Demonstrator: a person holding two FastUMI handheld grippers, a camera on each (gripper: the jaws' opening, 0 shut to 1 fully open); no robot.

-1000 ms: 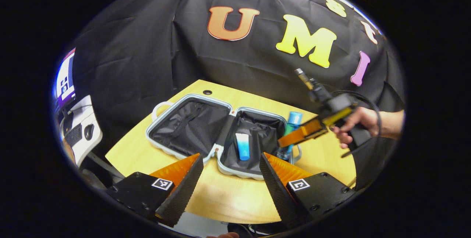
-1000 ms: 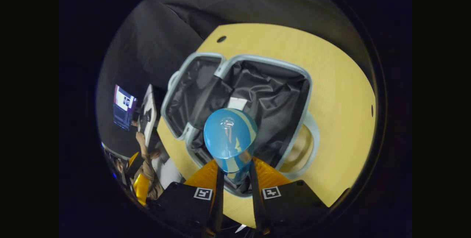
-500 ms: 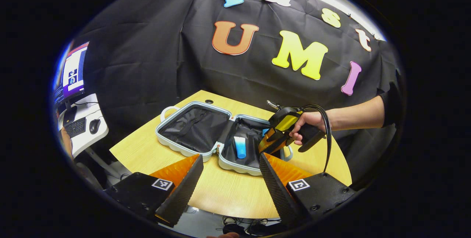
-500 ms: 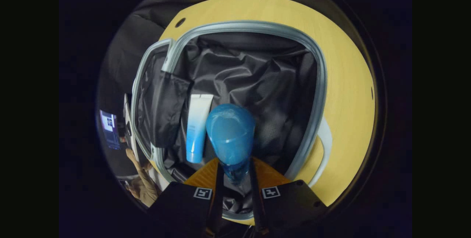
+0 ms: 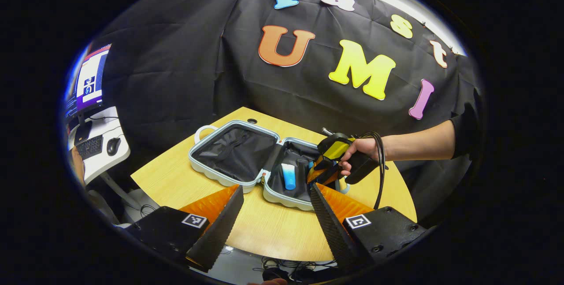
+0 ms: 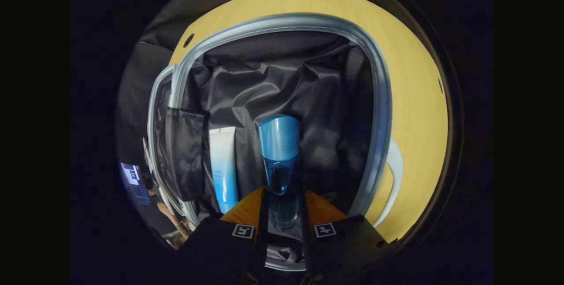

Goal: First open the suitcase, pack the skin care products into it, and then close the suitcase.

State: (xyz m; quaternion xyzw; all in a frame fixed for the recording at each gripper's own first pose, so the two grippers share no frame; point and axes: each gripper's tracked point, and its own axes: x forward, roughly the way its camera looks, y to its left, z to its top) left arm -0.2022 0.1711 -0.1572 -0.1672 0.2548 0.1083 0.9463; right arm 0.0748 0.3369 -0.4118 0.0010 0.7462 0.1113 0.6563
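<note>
Right gripper [image 6: 282, 208] jaws clenched on blue translucent bottle [image 6: 279, 161], inside right half of open grey suitcase [image 6: 379, 100], long axis parallel to white-blue tube [image 6: 223, 166] just left. Left gripper [image 5: 275, 214] jaws released, hovering near worktop [image 5: 273, 232] edge.

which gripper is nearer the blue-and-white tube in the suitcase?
Right. The right gripper, shut on the blue bottle, is inside the suitcase beside the tube; the left gripper hangs open outside it.
</note>
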